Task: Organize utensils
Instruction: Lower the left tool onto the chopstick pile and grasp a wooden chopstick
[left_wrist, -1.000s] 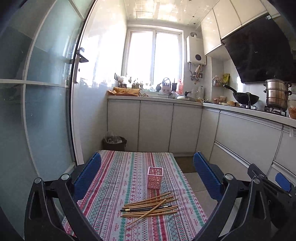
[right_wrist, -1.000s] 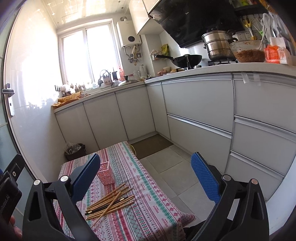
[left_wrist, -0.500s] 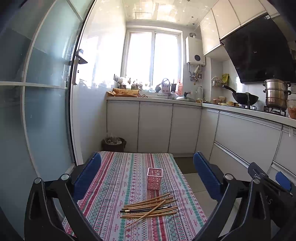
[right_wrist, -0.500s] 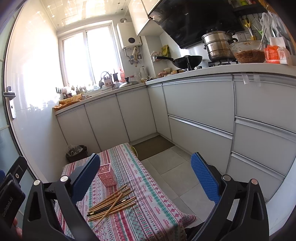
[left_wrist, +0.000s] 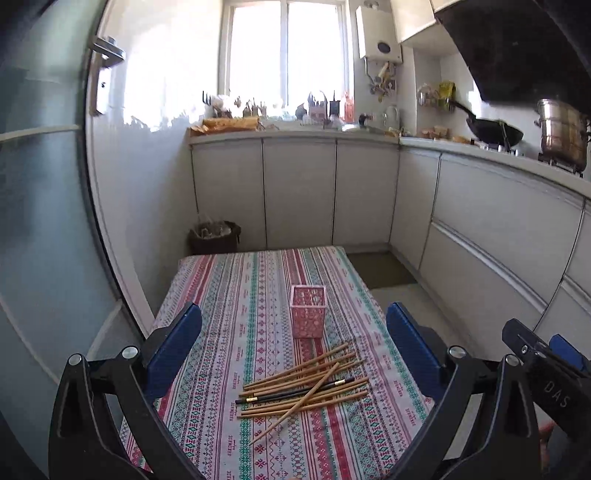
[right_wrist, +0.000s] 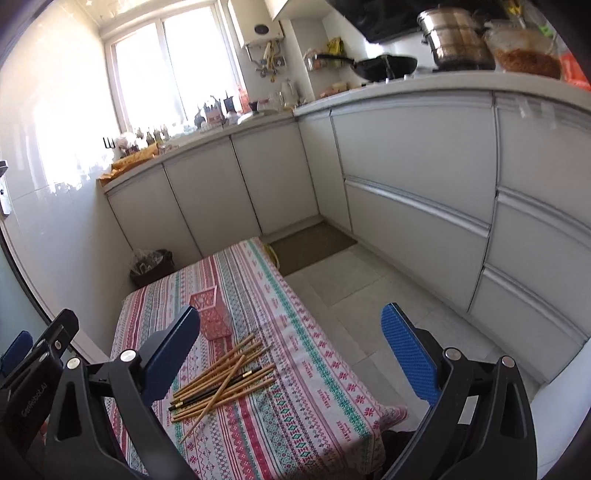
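Both tongs (left_wrist: 293, 345) (right_wrist: 291, 349) apart, empty; slim wooden chopsticks (left_wrist: 306, 384) by pink lattice holder (left_wrist: 308, 312).

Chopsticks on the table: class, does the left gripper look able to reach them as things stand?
Probably yes. The left gripper is open and empty, facing the chopsticks, which lie loose on the tablecloth. The pink holder stands behind the pile, not in the way.

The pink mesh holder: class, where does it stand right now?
In the left wrist view, the pink mesh holder stands upright mid-table on the striped cloth, just beyond the chopstick pile.
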